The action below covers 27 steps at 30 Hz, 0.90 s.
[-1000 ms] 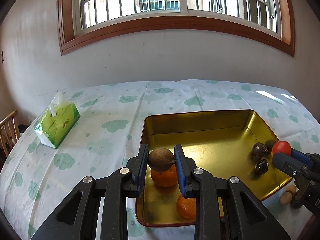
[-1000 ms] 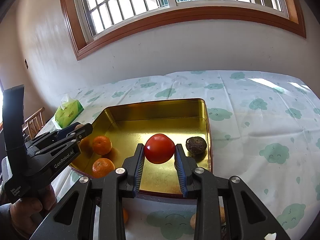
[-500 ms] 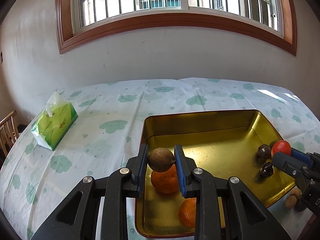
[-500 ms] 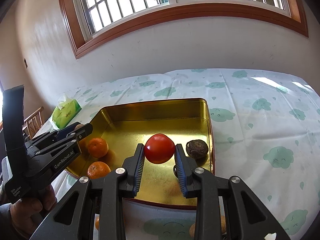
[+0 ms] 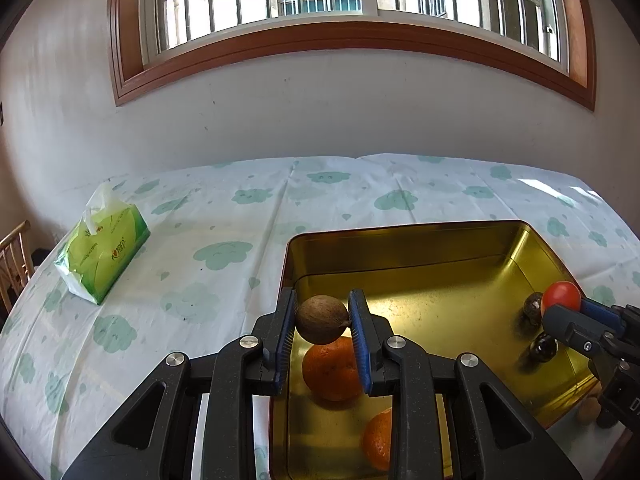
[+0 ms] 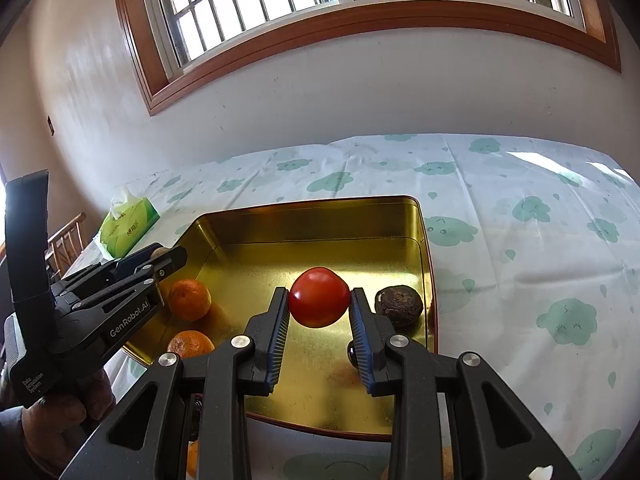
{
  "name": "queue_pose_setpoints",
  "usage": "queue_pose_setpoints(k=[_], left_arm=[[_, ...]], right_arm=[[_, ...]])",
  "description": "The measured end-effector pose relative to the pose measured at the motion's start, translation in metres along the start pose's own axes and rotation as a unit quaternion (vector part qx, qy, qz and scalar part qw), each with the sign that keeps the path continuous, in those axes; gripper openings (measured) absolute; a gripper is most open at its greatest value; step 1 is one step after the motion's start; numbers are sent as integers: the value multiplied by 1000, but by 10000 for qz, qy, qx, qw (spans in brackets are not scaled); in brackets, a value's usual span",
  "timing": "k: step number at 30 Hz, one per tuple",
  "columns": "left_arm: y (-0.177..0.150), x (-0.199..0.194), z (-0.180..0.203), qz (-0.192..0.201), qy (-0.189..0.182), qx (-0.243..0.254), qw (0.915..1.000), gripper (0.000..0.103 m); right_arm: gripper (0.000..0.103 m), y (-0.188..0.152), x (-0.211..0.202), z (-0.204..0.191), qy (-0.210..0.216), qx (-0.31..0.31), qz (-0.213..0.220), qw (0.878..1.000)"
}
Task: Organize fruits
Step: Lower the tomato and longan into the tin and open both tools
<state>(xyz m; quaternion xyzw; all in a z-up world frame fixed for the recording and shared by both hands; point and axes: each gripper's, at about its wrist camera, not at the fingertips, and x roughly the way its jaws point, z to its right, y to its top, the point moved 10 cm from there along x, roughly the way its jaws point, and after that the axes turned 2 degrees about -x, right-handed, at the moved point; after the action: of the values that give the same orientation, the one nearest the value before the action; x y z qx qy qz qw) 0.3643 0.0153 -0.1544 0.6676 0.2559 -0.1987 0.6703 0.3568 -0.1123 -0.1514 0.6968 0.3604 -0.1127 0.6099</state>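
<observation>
Here, both fruits in hand hang over the gold tray [image 6: 416, 220]. The brown fruit [image 5: 322, 319] sits pinched between the blue pads of the left gripper [image 5: 323, 330], above the tray's near-left corner and directly over one orange [image 5: 332, 368], with a second orange [image 5: 378, 444] nearer the camera. The red tomato [image 6: 319, 297] is clamped in the right gripper [image 6: 320, 314], above the tray's right half, just left of a dark wrinkled fruit [image 6: 399, 305]; a small dark round fruit [image 6: 352, 354] lies half hidden behind the right finger.

The step seems to be setting each fruit down among its own kind. To do it well, I would shift the brown fruit sideways to bare tray floor before lowering, since releasing it above the orange would likely send it rolling. The tomato looks smooth and soft, so it should come down until it nearly rests on the metal, clear of the wrinkled fruit, before the jaws part slowly.

Farther out, a few fruits remain on the cloud-print tablecloth [image 5: 224, 252] near the tray's near edge, and a green tissue pack [image 5: 102, 248] stands well apart at far left.
</observation>
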Motion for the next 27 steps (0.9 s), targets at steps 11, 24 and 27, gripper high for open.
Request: queue_pose_setpoints(k=[11,24,27], left_arm=[[-1,8,-1,-22,-51,-27,10000,27],[-3,16,1,-90,-218,-85,9997,36],[-4,16,3,-45,-274,-130,9995,48]], right_arm=[[28,0,10,1,7,31,-56,10000],[30,4,15,1,7,17,19,10000],[30,5,13,0,46,46,58,10000]])
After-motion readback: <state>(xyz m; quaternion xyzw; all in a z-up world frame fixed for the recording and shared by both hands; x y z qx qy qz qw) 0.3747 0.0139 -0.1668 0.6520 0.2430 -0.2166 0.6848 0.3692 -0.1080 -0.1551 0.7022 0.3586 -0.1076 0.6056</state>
